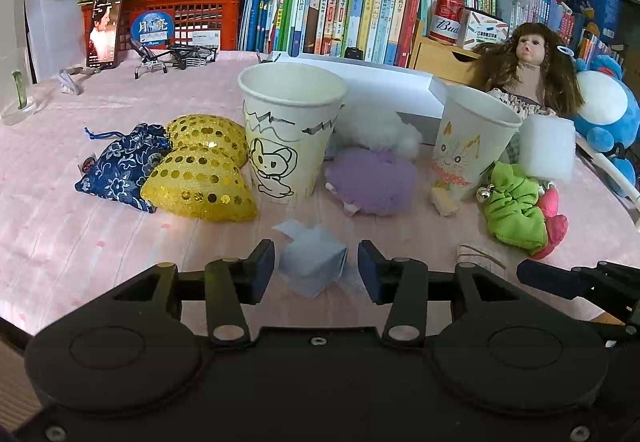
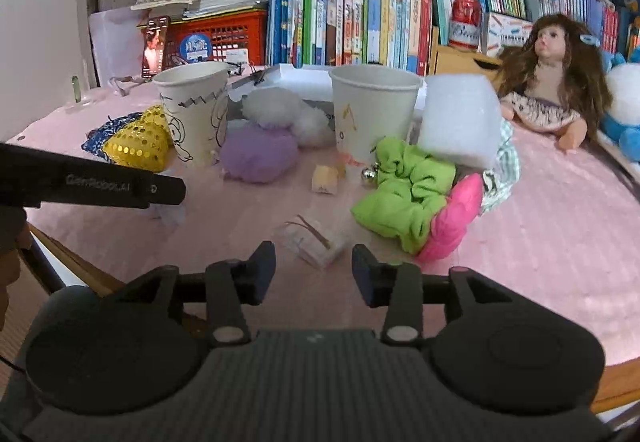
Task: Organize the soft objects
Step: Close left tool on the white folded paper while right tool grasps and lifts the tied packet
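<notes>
My left gripper is open, its fingers on either side of a pale blue folded paper piece on the pink cloth; they do not clamp it. My right gripper is open just in front of a small pink-white sachet. Two paper cups stand upright: the rabbit cup and the cat cup. Around them lie a gold sequin heart, a blue floral pouch, a purple pompom, white fluff, a green scrunchie, a pink plush piece and a white sponge block.
A doll and a blue plush toy lie at the right. Books, a red crate, a phone and a beer can line the back. A small yellow cube sits mid-table. The table edge runs just under both grippers.
</notes>
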